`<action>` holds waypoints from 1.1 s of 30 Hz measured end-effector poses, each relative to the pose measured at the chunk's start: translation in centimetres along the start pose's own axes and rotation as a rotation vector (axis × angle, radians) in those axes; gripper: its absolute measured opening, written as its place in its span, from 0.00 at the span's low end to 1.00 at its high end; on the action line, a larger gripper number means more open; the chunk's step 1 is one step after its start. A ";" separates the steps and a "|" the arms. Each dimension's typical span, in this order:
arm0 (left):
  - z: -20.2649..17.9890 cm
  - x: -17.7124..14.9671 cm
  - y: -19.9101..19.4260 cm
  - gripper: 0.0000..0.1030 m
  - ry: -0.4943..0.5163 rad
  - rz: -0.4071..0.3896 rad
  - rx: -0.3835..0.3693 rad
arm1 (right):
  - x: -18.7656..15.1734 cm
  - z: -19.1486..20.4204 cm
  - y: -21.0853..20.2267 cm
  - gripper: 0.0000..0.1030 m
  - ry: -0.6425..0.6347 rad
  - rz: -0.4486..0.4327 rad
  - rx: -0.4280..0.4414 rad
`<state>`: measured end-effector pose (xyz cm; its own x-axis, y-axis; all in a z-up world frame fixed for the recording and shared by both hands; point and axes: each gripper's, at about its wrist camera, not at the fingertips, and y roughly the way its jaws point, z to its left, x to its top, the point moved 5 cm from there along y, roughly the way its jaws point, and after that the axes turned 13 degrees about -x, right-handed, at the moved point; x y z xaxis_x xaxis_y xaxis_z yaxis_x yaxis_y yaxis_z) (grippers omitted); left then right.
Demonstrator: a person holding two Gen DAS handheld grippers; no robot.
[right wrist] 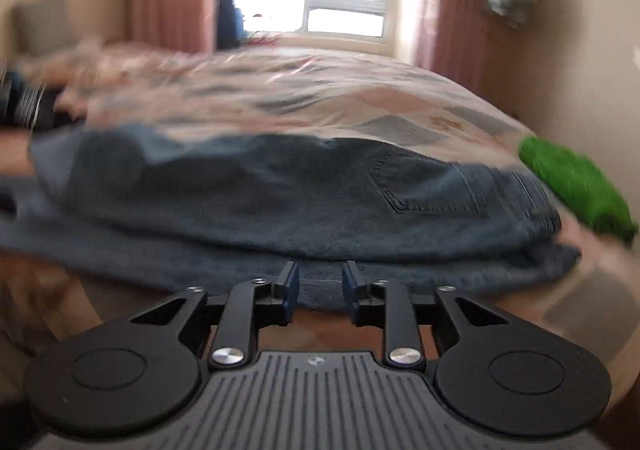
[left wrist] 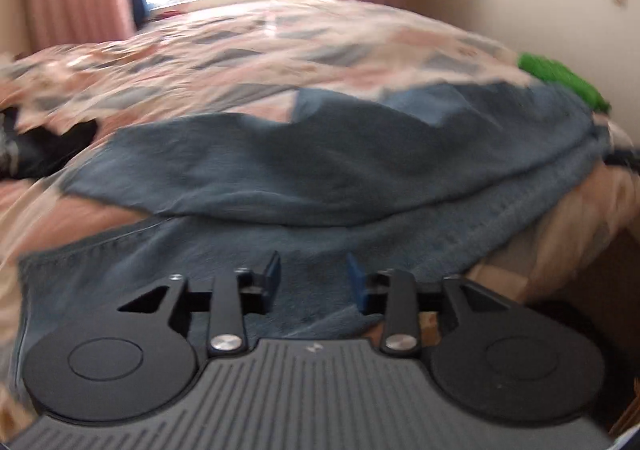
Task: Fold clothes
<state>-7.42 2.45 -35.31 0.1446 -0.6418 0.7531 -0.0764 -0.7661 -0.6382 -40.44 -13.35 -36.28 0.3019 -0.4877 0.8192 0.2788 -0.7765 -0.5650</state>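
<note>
A pair of blue denim jeans [right wrist: 280,194] lies folded across the near edge of the bed [left wrist: 280,50], one stitched back pocket [right wrist: 424,182] facing up. A thicker, nubby blue layer of cloth [left wrist: 400,234] sticks out beneath the smooth top fold. The quilt is a soft patchwork of pink, cream and grey. A fuzzy green cloth [right wrist: 576,186] sits at the jeans' right end. The left gripper [left wrist: 314,276] and right gripper [right wrist: 320,284] both hang parted, blue pads bare, nothing between them.
</note>
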 end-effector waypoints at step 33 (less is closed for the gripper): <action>29.4 4.6 7.5 0.35 -1.021 -0.344 0.187 | 1.2 -9.9 10.6 0.60 0.778 0.226 0.026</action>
<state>21.68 -5.18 -41.35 0.8863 0.0028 0.4631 0.2630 -0.8261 -0.4984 -46.17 -26.11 -40.25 -0.3643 -0.7767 0.5138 0.3107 -0.6214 -0.7192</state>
